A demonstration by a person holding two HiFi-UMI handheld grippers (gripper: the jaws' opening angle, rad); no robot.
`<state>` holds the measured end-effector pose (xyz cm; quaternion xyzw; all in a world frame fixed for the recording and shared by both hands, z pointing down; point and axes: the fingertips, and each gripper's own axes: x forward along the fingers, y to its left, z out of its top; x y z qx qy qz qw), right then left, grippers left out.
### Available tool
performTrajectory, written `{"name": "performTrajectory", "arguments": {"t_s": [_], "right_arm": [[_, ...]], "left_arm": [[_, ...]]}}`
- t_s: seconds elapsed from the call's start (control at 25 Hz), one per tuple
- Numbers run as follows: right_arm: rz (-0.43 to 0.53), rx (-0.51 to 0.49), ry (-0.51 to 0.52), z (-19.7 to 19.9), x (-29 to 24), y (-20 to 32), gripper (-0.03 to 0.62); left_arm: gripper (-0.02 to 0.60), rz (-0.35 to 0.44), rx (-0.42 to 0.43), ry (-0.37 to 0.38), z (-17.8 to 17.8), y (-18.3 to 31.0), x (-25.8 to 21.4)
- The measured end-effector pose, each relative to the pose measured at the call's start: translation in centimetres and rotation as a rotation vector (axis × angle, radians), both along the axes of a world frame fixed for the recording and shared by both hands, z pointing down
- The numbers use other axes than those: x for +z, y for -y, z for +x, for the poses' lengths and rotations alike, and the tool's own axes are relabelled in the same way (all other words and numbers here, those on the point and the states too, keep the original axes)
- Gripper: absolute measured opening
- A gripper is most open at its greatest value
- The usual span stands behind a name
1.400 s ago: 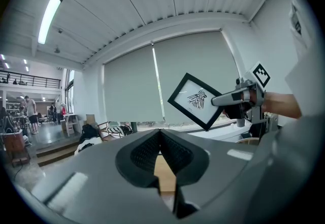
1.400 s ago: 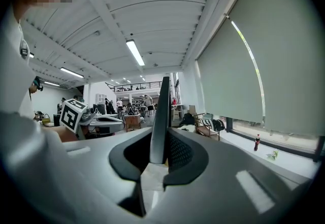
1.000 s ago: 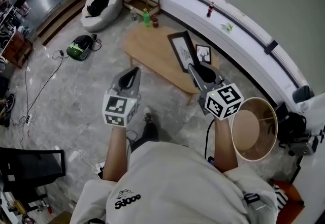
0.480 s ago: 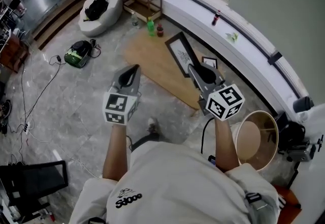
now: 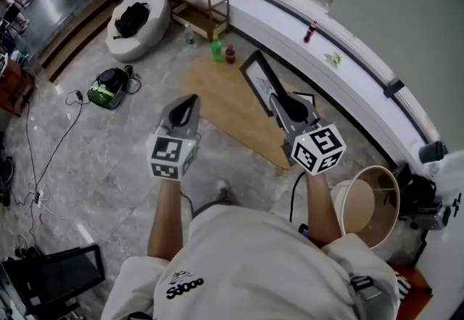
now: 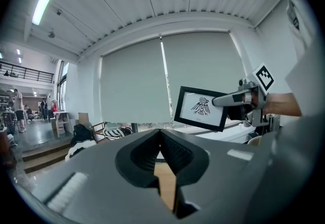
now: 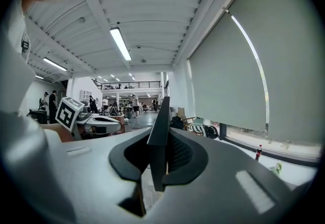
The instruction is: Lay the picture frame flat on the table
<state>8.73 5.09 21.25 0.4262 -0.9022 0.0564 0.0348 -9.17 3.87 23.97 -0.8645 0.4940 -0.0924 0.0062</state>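
Right gripper (image 7: 161, 139) clamped on one edge of the picture frame (image 6: 202, 108), jaws drawn almost together with only the thin black border between the pads; frame held upright in the air just ahead of the tips, slightly tilted, clear of the wooden table (image 5: 217, 93) lying below and in front; edge-on in the right gripper view, a dark blade rising from between the jaws, its face unreadable there; face-on in the left gripper view, white mat and black bird drawing plain to see, the right gripper reaching in at the frame's right-hand edge; only in the head view, the tabletop spread under the frame, a green bottle (image 5: 216, 48) by the table's far end well beyond the tips, a round wooden bin (image 5: 366, 202) down to the right of the right gripper, a white beanbag (image 5: 161, 8) far off to the left; only in the right gripper view, a long hall with people (image 7: 53, 103) standing well away to the left. Left gripper (image 6: 160, 131) level with the right one and off to its left, well apart from the frame; jaws closed tip to tip, nothing between them, a strip of tabletop showing through the notch beneath the tips; touching nothing.
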Motion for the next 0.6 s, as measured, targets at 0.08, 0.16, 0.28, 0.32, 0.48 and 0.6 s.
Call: {"name": "performTrajectory", "arguments": {"t_s": [0.08,0.16,0.28,0.32,0.48,0.6], "right_arm": [[0.004,0.014,0.005,-0.4,0.1,1.4,0.034],[0.000,0.019,0.004,-1.1,0.3,2.6,0.029],[-0.030,0.027,-0.002,-2.3,1.4,4.5,0.014],[-0.043,0.033,-0.011,-2.7,2.0,5.3,0.014],[-0.092,0.057,-0.036,-3.1,4.8,7.9,0.014],[-0.126,0.075,-0.034,-2.7,6.4,9.2,0.014]], "left_arm": [[0.009,-0.009,0.003,-0.001,-0.7,1.3,0.5],[0.009,-0.008,0.014,-0.007,-1.3,2.6,0.8],[0.009,-0.019,0.031,-0.007,-2.2,4.3,1.5],[0.009,-0.028,0.035,-0.004,-2.5,4.8,1.8],[0.009,-0.062,0.055,0.003,-3.2,6.7,3.7],[0.009,-0.089,0.069,0.002,-3.1,8.2,5.2]]}}
